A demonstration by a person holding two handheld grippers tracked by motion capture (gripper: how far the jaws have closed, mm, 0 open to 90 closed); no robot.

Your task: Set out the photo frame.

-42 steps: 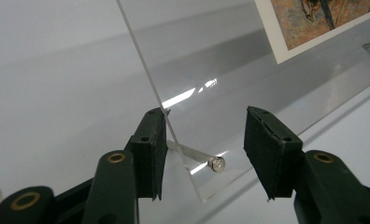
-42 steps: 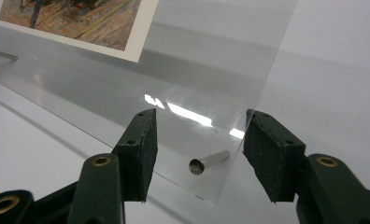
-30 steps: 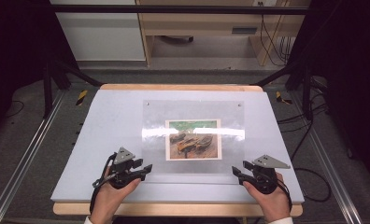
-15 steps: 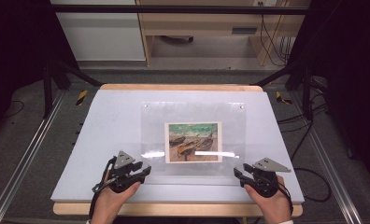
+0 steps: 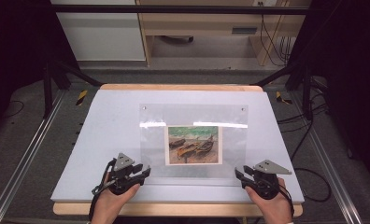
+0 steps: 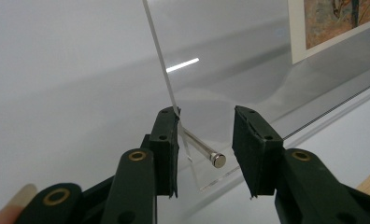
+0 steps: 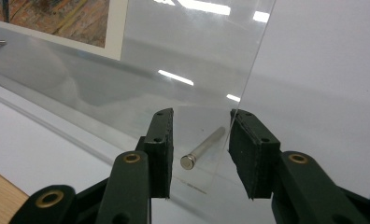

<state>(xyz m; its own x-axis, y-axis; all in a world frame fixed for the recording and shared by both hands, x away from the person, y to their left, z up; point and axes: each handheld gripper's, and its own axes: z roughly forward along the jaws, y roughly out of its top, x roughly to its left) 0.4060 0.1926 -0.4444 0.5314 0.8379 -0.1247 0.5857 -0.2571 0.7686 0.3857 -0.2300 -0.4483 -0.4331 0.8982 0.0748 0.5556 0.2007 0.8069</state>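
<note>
A clear acrylic sheet (image 5: 152,140) lies on the white table top (image 5: 108,121), with a printed painting of boats (image 5: 192,144) under it. My left gripper (image 5: 145,170) is at its near left corner and my right gripper (image 5: 239,173) at its near right corner. In the left gripper view the jaws of the left gripper (image 6: 205,135) stand open around a small metal pin (image 6: 204,149) that goes through the sheet's corner; the sheet's edge (image 6: 162,60) touches the left jaw. In the right gripper view the right gripper (image 7: 199,135) is open around a like pin (image 7: 204,147), without touching it.
A wooden strip (image 5: 174,209) edges the table's near side. Two small fittings (image 5: 145,108) mark the sheet's far corners. Metal rails (image 5: 29,154) run along both sides of the table, and cables (image 5: 314,186) lie on the floor at the right.
The sheet and the picture have shifted a little toward the near edge, and the light streak on the sheet has moved. Both grippers have drawn slightly nearer with it.
</note>
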